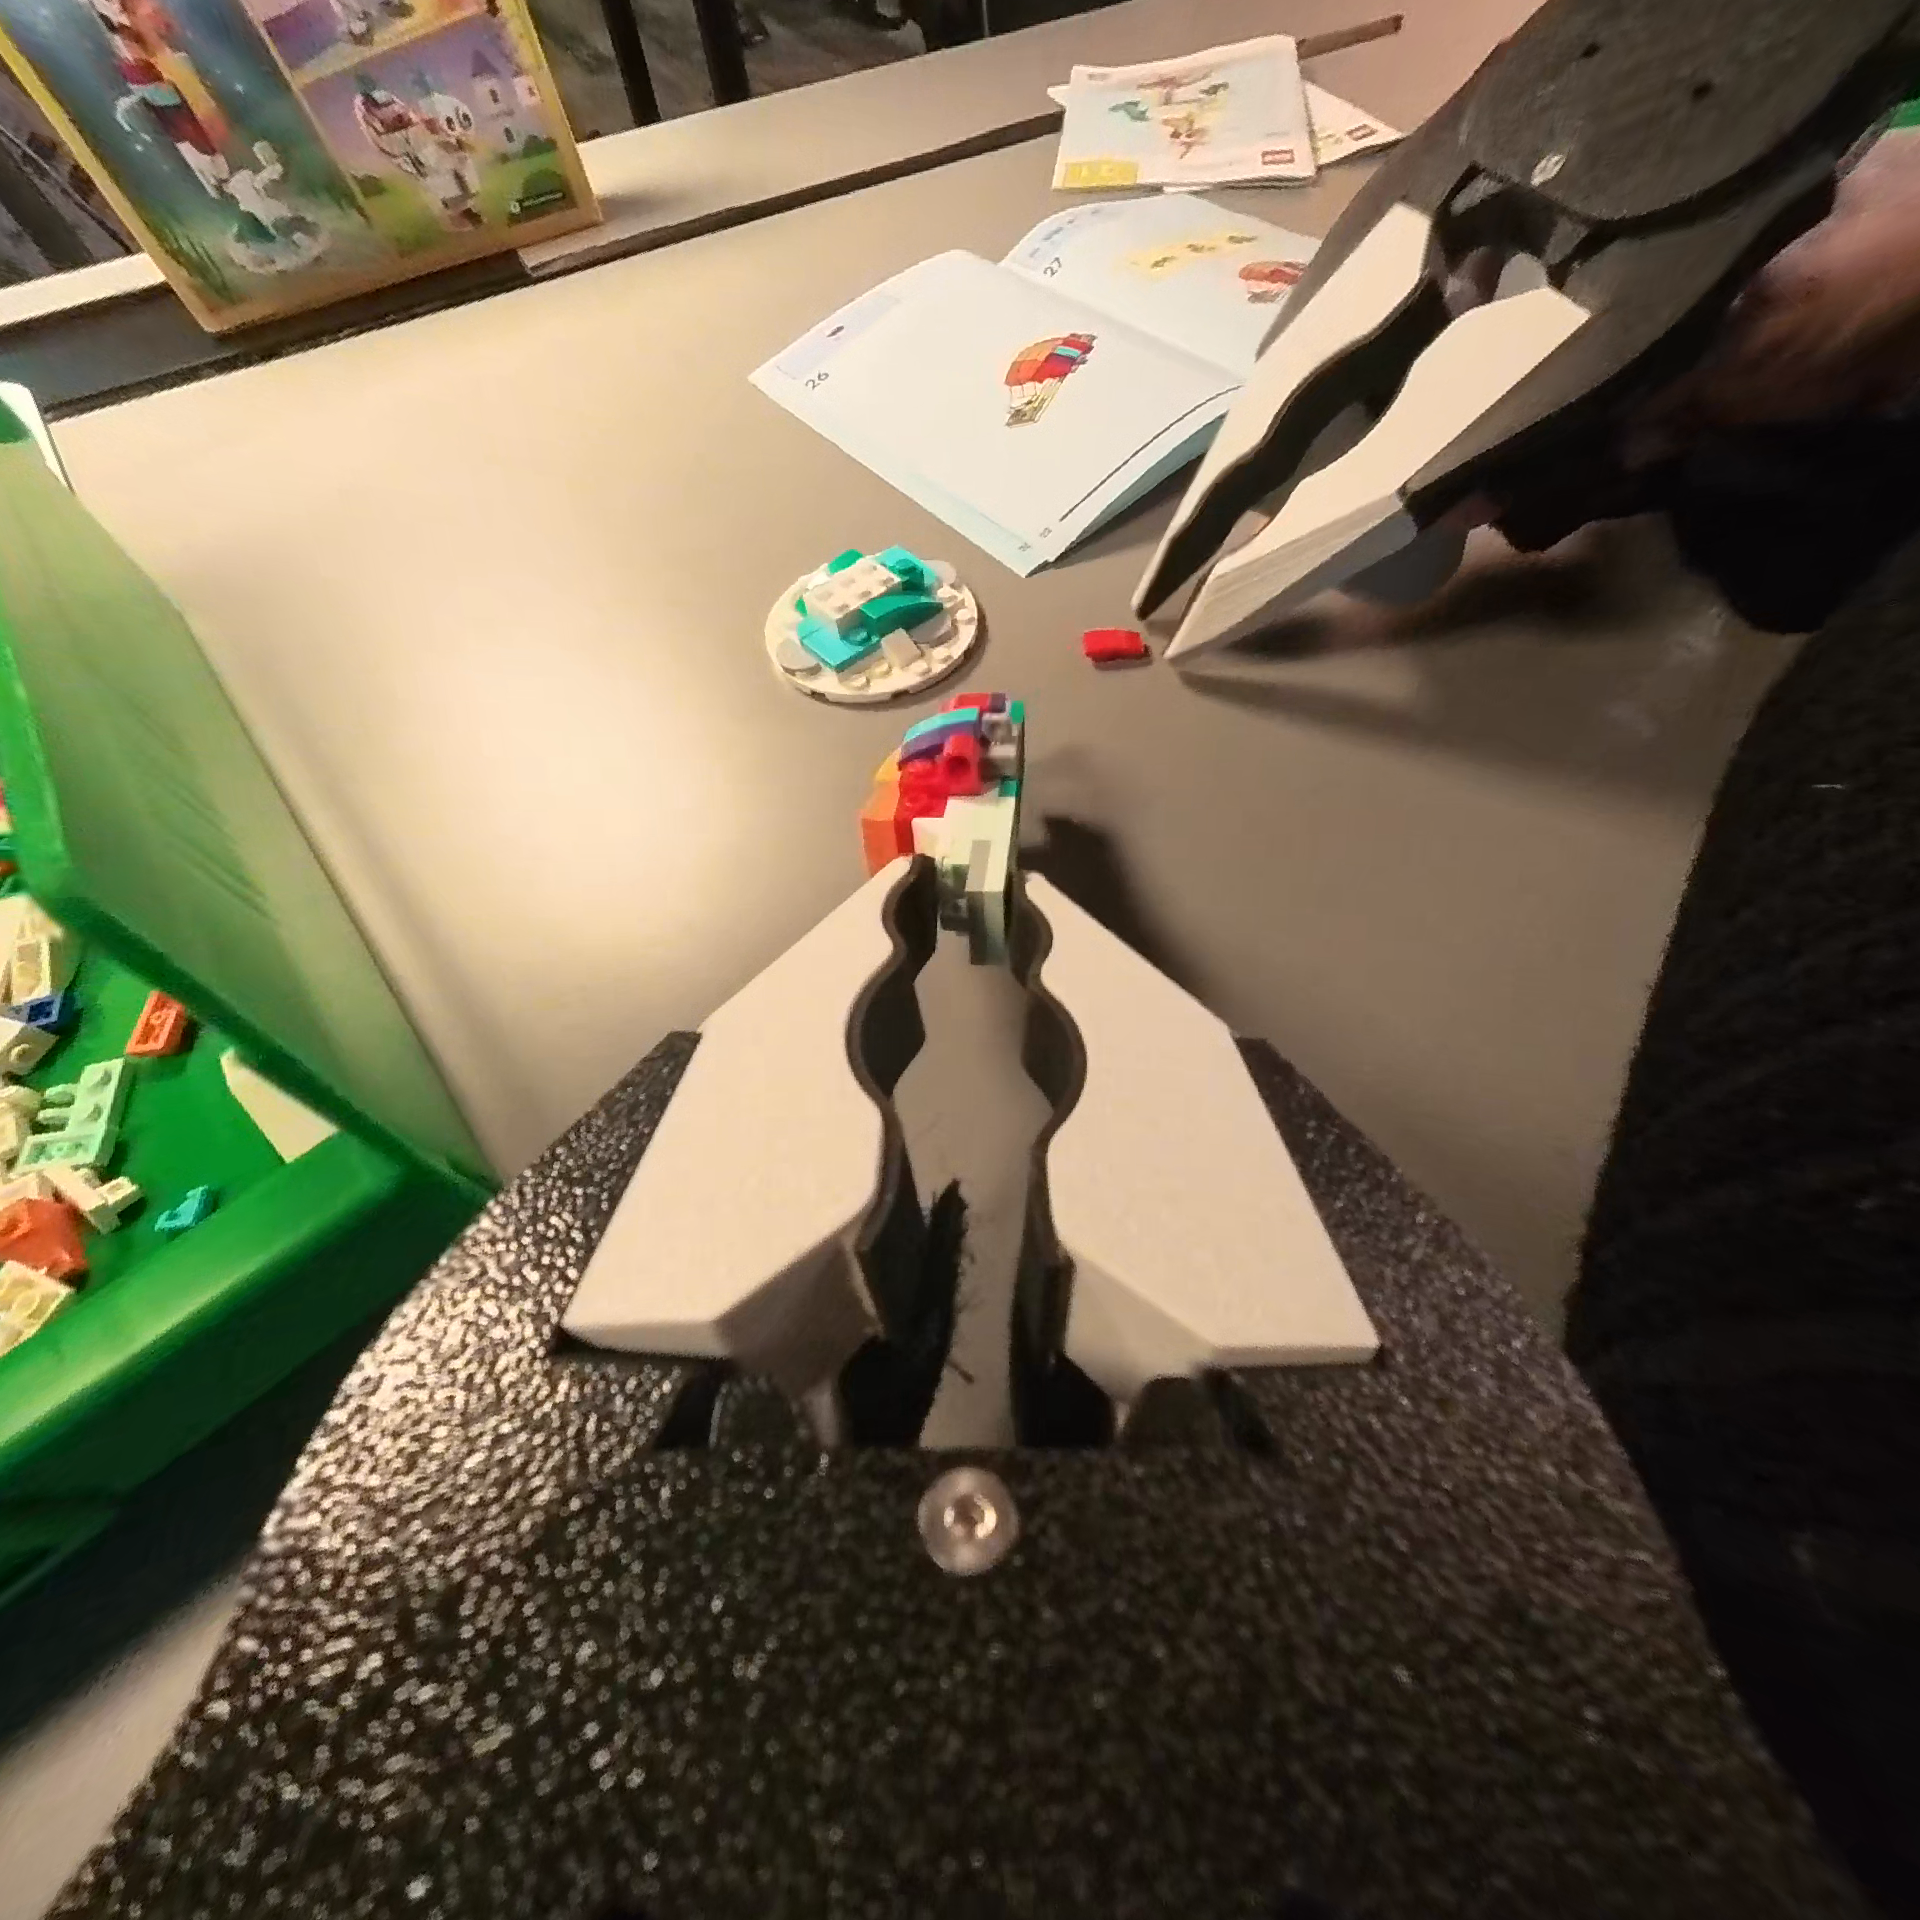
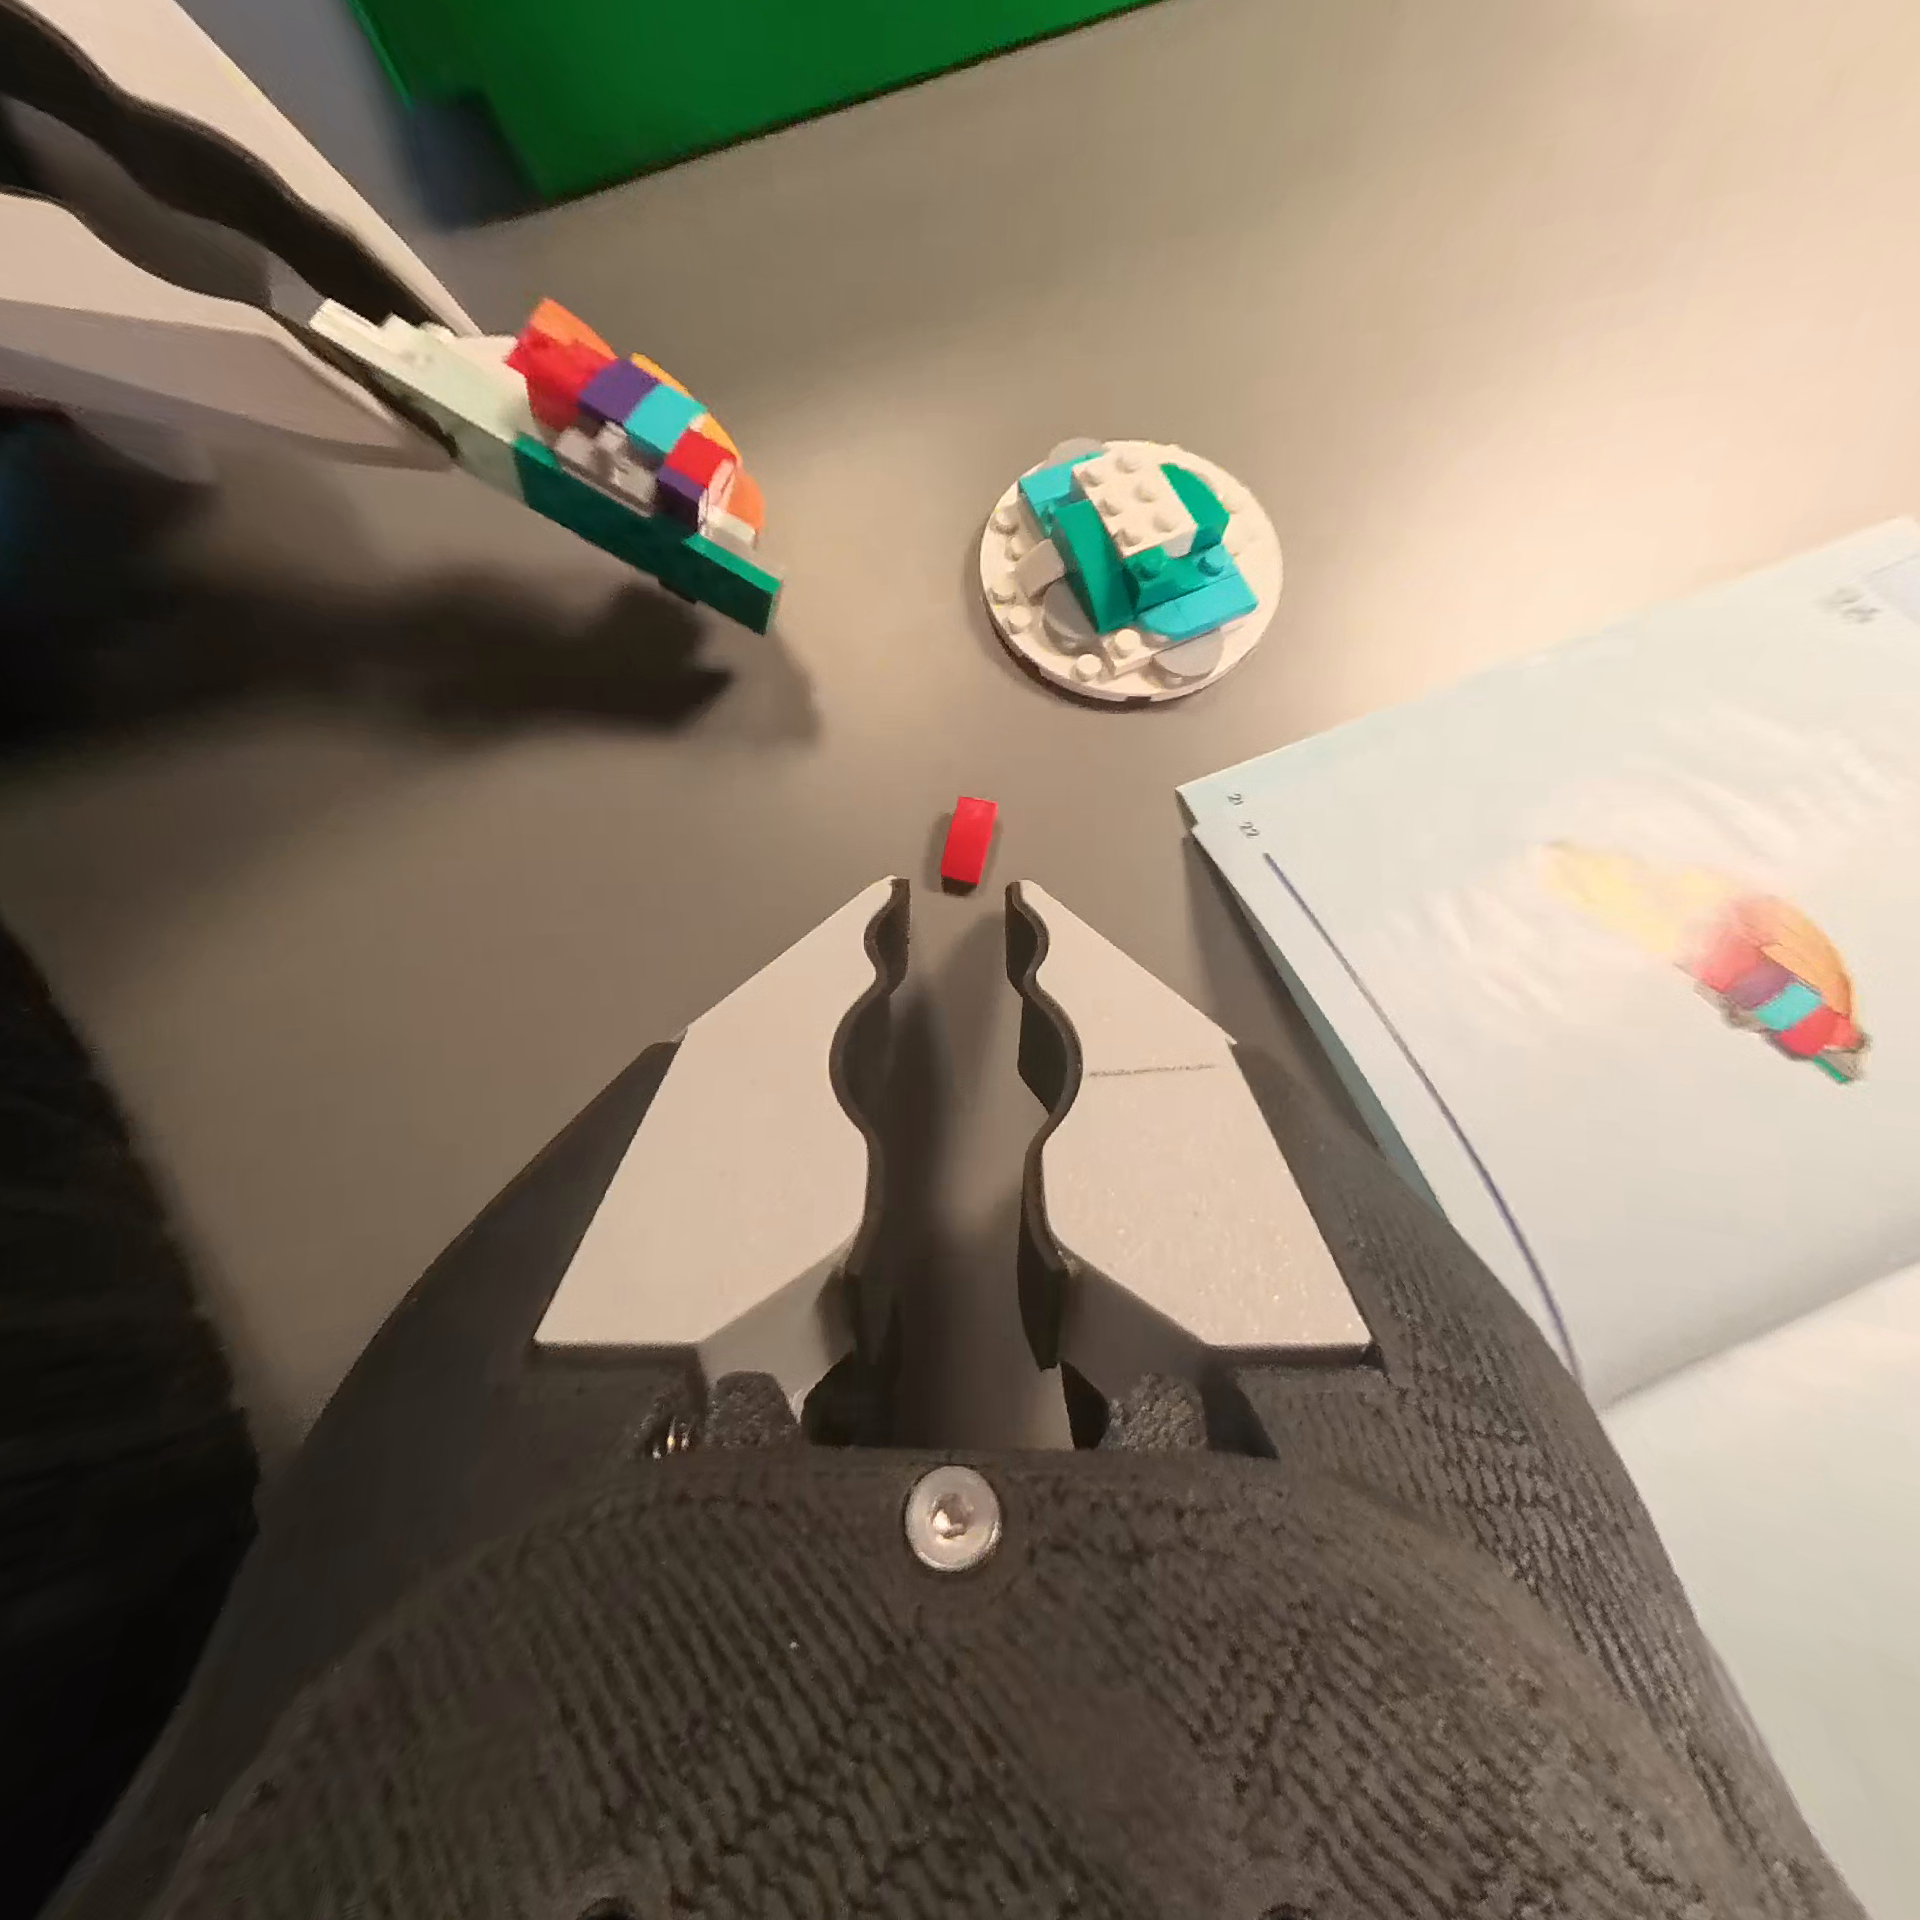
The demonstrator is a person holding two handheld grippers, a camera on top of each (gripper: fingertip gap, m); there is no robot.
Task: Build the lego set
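My left gripper (image 1: 971, 883) is shut on a multicoloured brick assembly (image 1: 951, 790) with a green plate, red, purple, teal and orange bricks; it holds it above the table. The assembly also shows in the right wrist view (image 2: 623, 457). A small red brick (image 2: 968, 842) lies on the grey table just ahead of my right gripper (image 2: 956, 885), which is open and empty with its tips either side of the brick's near end. The red brick (image 1: 1114, 644) and right gripper (image 1: 1174, 613) show in the left wrist view. A round white base with a teal and white build (image 2: 1132, 566) stands beyond.
An open instruction booklet (image 2: 1558, 935) lies to the right of the red brick. A green tray (image 1: 208, 1299) with several loose bricks stands at the left. A set box (image 1: 312, 135) and more leaflets (image 1: 1184, 114) lie at the table's far side.
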